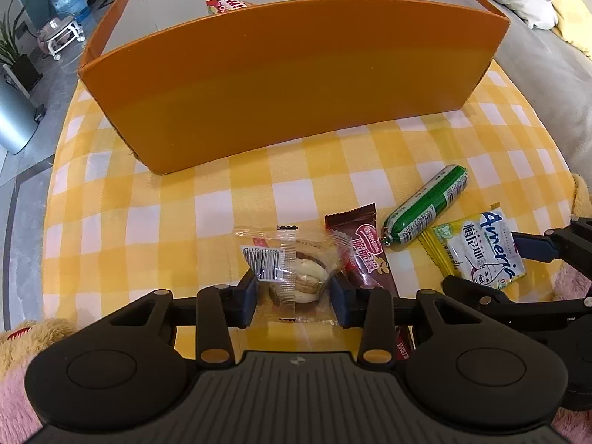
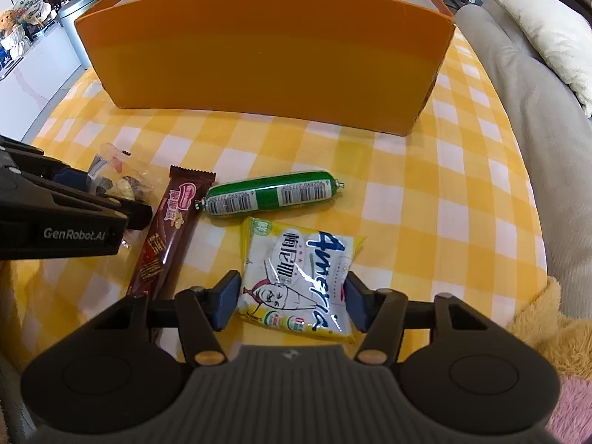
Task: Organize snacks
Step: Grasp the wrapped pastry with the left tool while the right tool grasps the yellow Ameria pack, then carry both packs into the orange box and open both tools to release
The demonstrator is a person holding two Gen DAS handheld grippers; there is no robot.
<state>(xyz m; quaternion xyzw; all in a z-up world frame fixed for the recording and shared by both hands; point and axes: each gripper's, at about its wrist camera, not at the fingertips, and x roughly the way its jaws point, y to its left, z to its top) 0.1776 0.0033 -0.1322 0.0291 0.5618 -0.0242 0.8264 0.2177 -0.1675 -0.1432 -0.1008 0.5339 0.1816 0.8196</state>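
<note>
Left wrist view: left gripper (image 1: 292, 298) tilted steeply down, fingers pinched onto clear-wrapped pastry (image 1: 292, 266) in front of orange box (image 1: 296, 85), likely for lifting in | Right wrist view: right gripper (image 2: 290, 301) pitched down, fingers closed against white-yellow snack packet (image 2: 296, 277), nearer than green sausage (image 2: 270, 192), before box.

floor (image 1: 22, 199) – grey tile | sofa (image 2: 518, 85) – grey, cream cushion (image 2: 547, 29) | daylight

Right hand-held gripper (image 2: 290, 301) clasping white snack packet (image 2: 296, 281), orange box (image 2: 266, 55) behind
</note>
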